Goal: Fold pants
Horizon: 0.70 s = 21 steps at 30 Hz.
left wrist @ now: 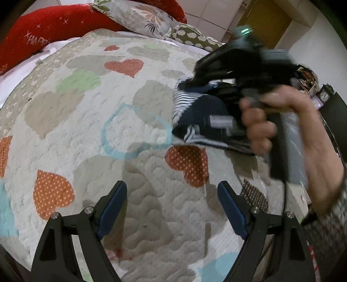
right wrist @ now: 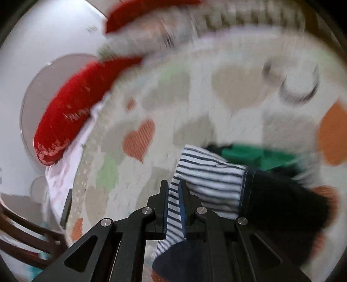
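The pants are dark navy with a white-and-navy striped lining, bunched up and held above the quilt. My right gripper is shut on the striped part of the pants; it also shows in the left wrist view, blurred, at the right with the hand on its handle. My left gripper is open and empty, low over the quilt, below and left of the pants. A green piece shows behind the pants in the blurred right wrist view.
The bed is covered by a white quilt with heart patches. A red pillow and floral pillows lie at the far edge. A dark wooden chair stands beside the bed. A yellow door is at the back right.
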Each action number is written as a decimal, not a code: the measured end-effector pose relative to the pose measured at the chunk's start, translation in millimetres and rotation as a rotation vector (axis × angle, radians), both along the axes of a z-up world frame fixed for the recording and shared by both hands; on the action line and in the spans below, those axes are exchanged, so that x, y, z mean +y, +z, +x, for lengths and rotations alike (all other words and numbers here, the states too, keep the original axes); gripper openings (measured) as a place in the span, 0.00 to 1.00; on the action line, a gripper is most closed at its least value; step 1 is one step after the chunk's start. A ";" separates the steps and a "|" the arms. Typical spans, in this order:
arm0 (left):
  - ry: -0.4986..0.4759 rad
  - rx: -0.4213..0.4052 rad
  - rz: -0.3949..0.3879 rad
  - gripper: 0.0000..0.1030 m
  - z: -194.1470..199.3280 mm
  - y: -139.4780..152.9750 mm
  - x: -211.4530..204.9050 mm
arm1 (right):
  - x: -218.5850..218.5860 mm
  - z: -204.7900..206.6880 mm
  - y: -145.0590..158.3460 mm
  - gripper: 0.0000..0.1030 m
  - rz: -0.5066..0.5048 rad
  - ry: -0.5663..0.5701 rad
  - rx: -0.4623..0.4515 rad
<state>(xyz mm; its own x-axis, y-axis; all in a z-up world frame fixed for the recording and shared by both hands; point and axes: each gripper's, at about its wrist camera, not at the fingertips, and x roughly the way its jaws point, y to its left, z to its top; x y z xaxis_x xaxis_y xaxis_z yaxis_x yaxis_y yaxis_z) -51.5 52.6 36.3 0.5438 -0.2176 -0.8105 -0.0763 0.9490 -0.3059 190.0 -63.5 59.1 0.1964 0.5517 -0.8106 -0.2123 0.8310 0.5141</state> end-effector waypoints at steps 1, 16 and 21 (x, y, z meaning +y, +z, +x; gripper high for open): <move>-0.002 -0.006 0.000 0.82 -1.3 0.7 2.3 | 1.2 4.2 -10.3 0.09 -0.013 -0.001 0.035; 0.063 -0.025 -0.065 0.82 -11.6 2.3 34.1 | -42.6 -86.8 -22.8 0.06 0.235 -0.040 0.065; 0.075 -0.035 -0.043 0.82 -13.0 3.7 34.5 | -82.7 -107.8 -3.9 0.11 0.376 -0.081 -0.011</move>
<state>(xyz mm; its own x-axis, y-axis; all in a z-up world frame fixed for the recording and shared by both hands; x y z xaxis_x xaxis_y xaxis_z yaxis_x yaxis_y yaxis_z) -64.5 87.1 40.1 0.5880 -0.2092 -0.7813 -0.1348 0.9271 -0.3497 82.2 -146.2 55.2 0.2592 0.7925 -0.5520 -0.1608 0.5990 0.7845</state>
